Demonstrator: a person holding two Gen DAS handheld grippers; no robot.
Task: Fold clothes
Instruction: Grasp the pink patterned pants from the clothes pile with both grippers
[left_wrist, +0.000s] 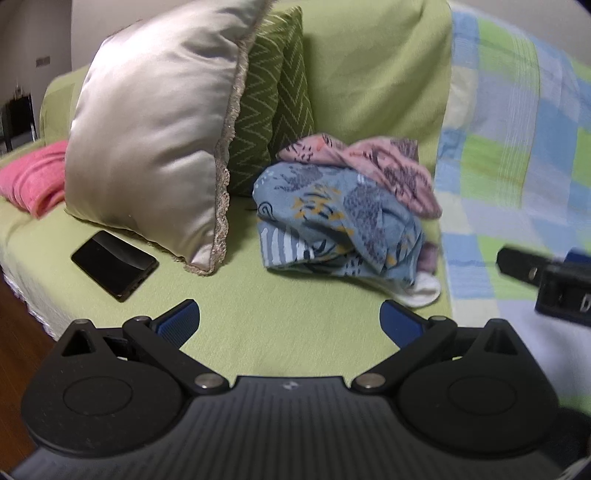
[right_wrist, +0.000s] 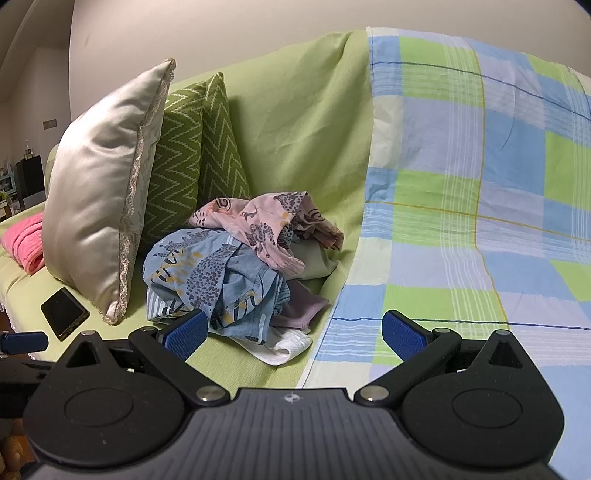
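A heap of crumpled clothes lies on the green sofa seat: a blue patterned garment (left_wrist: 332, 221) (right_wrist: 207, 277) in front, a pink patterned one (left_wrist: 373, 162) (right_wrist: 258, 221) on top behind it, with white (right_wrist: 284, 347) and mauve (right_wrist: 303, 306) pieces underneath. My left gripper (left_wrist: 290, 321) is open and empty, held above the seat in front of the heap. My right gripper (right_wrist: 293, 332) is open and empty, just in front of the heap's right edge. The right gripper also shows at the right edge of the left wrist view (left_wrist: 546, 277).
A beige satin cushion (left_wrist: 155, 129) (right_wrist: 99, 192) and green zigzag cushions (left_wrist: 273, 110) (right_wrist: 195, 155) lean on the backrest left of the heap. A black phone (left_wrist: 114, 264) (right_wrist: 64, 314) lies on the seat. A pink towel (left_wrist: 33, 177) lies far left. A checked blanket (right_wrist: 480, 203) covers the right side.
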